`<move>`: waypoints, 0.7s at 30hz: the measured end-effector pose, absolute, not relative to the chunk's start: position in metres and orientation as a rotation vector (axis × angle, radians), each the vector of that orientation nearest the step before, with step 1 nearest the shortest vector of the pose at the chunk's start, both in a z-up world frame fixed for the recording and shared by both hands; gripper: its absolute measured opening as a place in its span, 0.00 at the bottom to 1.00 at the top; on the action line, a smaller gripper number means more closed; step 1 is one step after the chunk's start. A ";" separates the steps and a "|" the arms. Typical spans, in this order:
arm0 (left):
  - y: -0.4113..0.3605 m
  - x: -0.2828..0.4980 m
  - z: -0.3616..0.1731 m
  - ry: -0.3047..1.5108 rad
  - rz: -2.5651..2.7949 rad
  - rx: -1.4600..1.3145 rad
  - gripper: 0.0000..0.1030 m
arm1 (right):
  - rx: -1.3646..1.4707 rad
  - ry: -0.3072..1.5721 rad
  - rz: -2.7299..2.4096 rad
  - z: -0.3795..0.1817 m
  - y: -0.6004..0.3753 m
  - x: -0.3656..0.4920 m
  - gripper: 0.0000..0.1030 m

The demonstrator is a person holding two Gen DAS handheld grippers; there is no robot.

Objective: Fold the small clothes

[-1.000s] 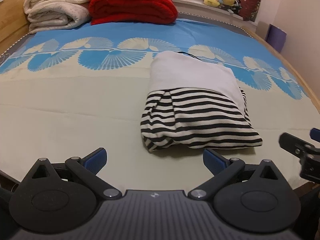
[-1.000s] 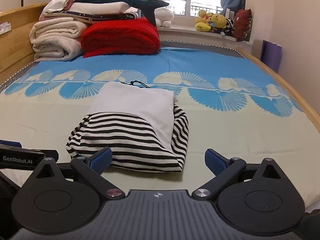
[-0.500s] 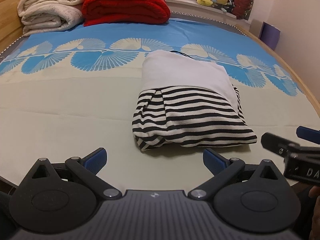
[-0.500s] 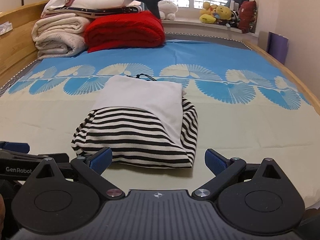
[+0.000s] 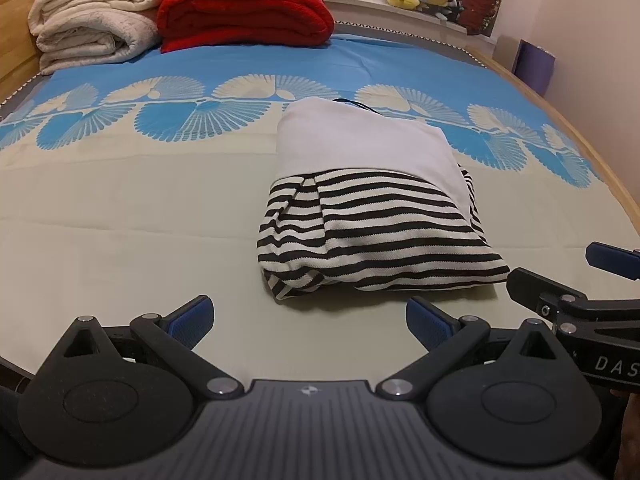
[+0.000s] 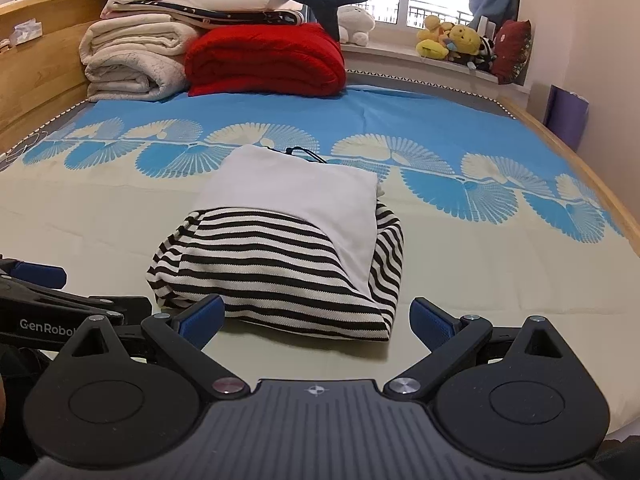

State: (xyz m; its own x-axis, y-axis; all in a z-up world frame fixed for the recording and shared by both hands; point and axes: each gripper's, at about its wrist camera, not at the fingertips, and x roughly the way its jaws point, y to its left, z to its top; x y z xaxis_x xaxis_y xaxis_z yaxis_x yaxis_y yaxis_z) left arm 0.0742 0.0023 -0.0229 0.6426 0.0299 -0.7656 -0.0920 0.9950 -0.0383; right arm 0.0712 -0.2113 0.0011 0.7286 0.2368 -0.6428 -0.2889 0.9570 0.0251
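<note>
Striped garment [image 5: 372,236], black and white with a plain white panel [image 5: 360,148] lying over its far half, sits as a compact bundle on the bed [image 5: 132,216], on the pale part of the sheet just short of the blue fan-patterned band. It looks already folded down to a small packet: layered edges show at its near left corner, a thin dark cord peeks out at the far edge, and the near hem sags slightly rather than lying crisp. The left gripper [image 5: 310,318] hovers low over the bed just before the bundle's near edge, its blue pads spread wide and holding nothing. The right gripper [image 6: 318,318] does the same from the other side, fingers wide apart and empty, with the striped edge just beyond its left pad [image 6: 202,318]. Neither touches the cloth. My reading is that the folding is at or near its last step, with both tools poised in front of the packet. If another fold is intended, the next move calls for each gripper to pinch a near corner through all layers and carry it toward the white panel; otherwise only smoothing the loose near edge remains. Soft knit may slip or unfold if only the top layer is caught.
</note>
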 end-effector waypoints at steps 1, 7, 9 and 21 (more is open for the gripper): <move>0.002 0.074 -0.023 0.870 0.069 -0.076 0.99 | -0.081 0.697 0.291 0.001 -0.211 0.071 0.96; 0.002 0.074 -0.023 0.870 0.068 -0.075 0.99 | -0.092 0.692 0.297 0.001 -0.209 0.070 0.96; 0.002 0.075 -0.023 0.870 0.067 -0.076 0.99 | -0.094 0.690 0.298 0.001 -0.209 0.070 0.96; 0.004 0.075 -0.023 0.873 0.059 -0.080 0.99 | -0.092 0.689 0.296 0.002 -0.209 0.070 0.96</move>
